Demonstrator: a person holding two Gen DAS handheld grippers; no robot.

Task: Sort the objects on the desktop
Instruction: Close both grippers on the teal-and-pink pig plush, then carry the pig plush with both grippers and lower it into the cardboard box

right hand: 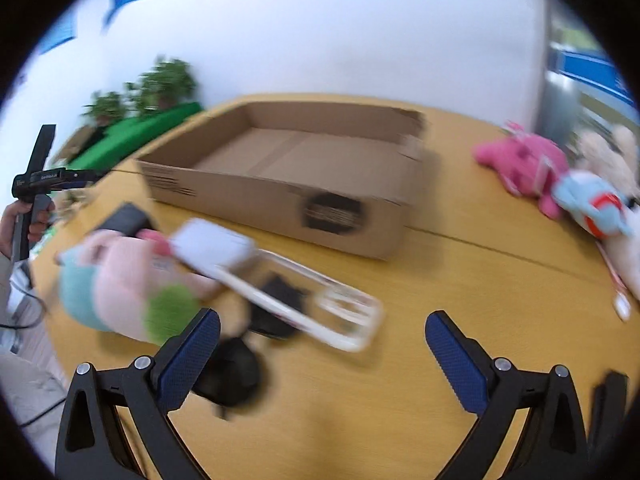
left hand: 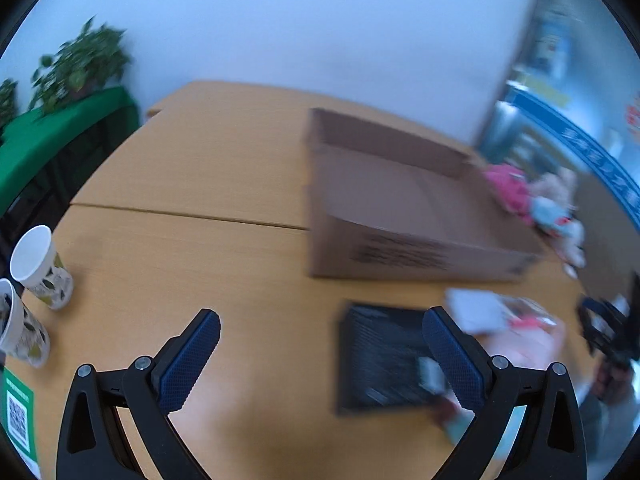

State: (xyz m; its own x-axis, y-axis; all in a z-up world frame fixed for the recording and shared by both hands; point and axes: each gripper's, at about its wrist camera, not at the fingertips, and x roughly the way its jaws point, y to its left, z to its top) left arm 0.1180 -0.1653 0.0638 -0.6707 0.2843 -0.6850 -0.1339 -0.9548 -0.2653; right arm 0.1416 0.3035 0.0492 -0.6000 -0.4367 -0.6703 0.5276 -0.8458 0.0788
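An open, empty cardboard box (left hand: 400,208) (right hand: 288,176) lies on the wooden table. In the left wrist view my left gripper (left hand: 320,344) is open over bare table, with a black flat item (left hand: 384,364) just inside its right finger. In the right wrist view my right gripper (right hand: 322,344) is open above a blurred pile: a pink, teal and green plush (right hand: 120,284), a white block (right hand: 212,248), a clear plastic package (right hand: 316,304) and a black round object (right hand: 232,376). Neither gripper holds anything. Both views are blurred by motion.
Two patterned paper cups (left hand: 38,268) stand at the table's left edge beside a green QR card (left hand: 18,412). Pink and light-blue plush toys (right hand: 560,180) (left hand: 532,200) lie right of the box. A green-covered stand with plants (left hand: 60,120) sits beyond. A hand holds the left gripper's handle (right hand: 32,200).
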